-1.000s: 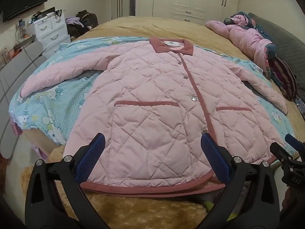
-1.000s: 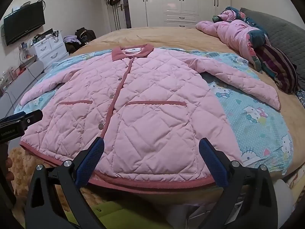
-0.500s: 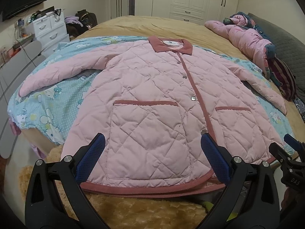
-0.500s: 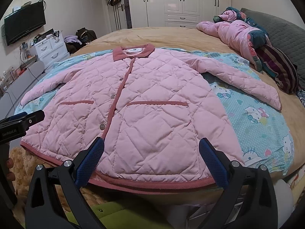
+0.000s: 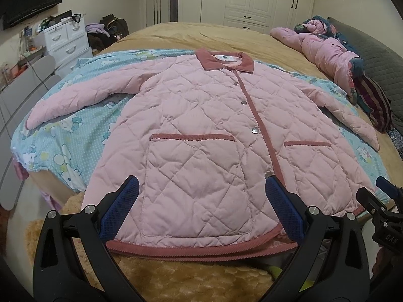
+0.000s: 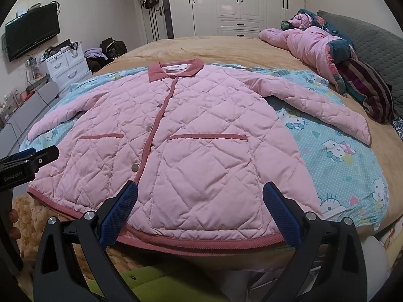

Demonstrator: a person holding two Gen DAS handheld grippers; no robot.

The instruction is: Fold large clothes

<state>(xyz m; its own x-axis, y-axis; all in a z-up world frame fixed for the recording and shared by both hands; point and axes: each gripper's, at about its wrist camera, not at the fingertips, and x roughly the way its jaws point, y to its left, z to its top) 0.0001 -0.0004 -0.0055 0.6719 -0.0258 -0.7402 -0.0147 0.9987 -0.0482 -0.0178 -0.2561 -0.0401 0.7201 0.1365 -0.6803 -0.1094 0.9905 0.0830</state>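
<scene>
A pink quilted jacket (image 5: 201, 115) with a dark pink collar, hem trim and two pockets lies flat and buttoned, front up, both sleeves spread, on a blue cartoon-print sheet (image 5: 63, 141). It also shows in the right wrist view (image 6: 196, 136). My left gripper (image 5: 201, 201) is open and empty, held just in front of the hem over the left pocket. My right gripper (image 6: 200, 201) is open and empty, in front of the hem over the right pocket. Each gripper shows at the edge of the other's view.
The sheet lies on a tan bedspread (image 5: 214, 35). A pink bundled duvet (image 5: 325, 50), a striped cushion (image 5: 377, 105) and a grey headboard (image 6: 377, 45) are at the right. White drawers (image 5: 68, 42) and a TV (image 6: 32, 32) stand at the left. Wardrobes (image 6: 239, 2) are at the back.
Both grippers have edged slightly nearer the hem and lifted a little. The jacket has not moved and both stay open.
</scene>
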